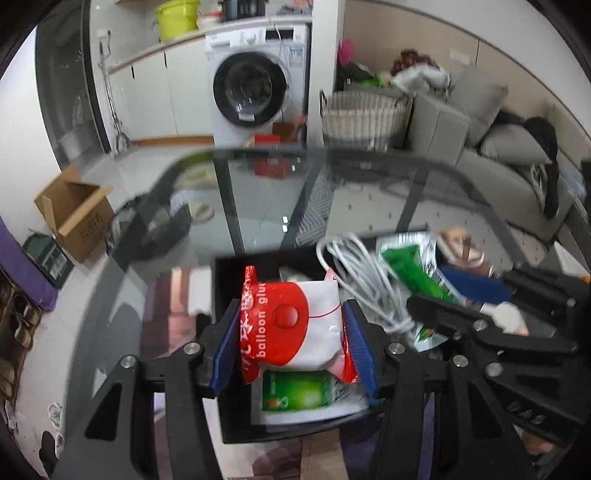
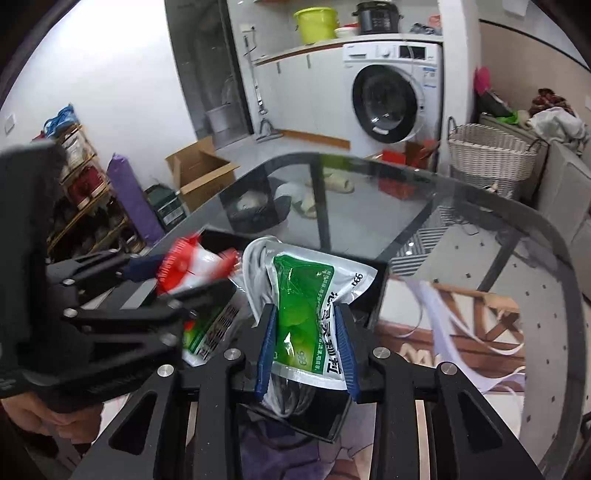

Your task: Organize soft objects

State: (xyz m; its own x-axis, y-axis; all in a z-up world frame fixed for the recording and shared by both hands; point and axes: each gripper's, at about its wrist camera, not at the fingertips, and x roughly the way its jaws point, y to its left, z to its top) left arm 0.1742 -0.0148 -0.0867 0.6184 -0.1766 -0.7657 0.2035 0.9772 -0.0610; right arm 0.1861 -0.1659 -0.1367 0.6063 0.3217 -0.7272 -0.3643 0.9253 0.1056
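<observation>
- While both packets hang over the black tray [image 1: 236,424], your left gripper [image 1: 291,332] clamps the red-and-white packet [image 1: 295,325] by its sides, ready to drop
- Your right gripper [image 2: 306,345] pinches the green pouch [image 2: 306,306] upright, beside the white cable [image 2: 258,266]

A white front-loading washing machine [image 1: 258,85] stood against the far wall, under a counter that carried a yellow-green bucket [image 1: 177,18] and a dark rice cooker [image 2: 376,16]. To its right a woven laundry basket [image 1: 364,116] sat beside a grey sofa [image 1: 491,147] with cushions and a black garment draped over it. On the floor at the left lay an open cardboard box [image 1: 75,214], with a rolled purple mat [image 2: 133,199] and a shoe rack [image 2: 85,192] nearby. Pale slippers [image 2: 336,181] showed through the glass tabletop [image 1: 258,221].
</observation>
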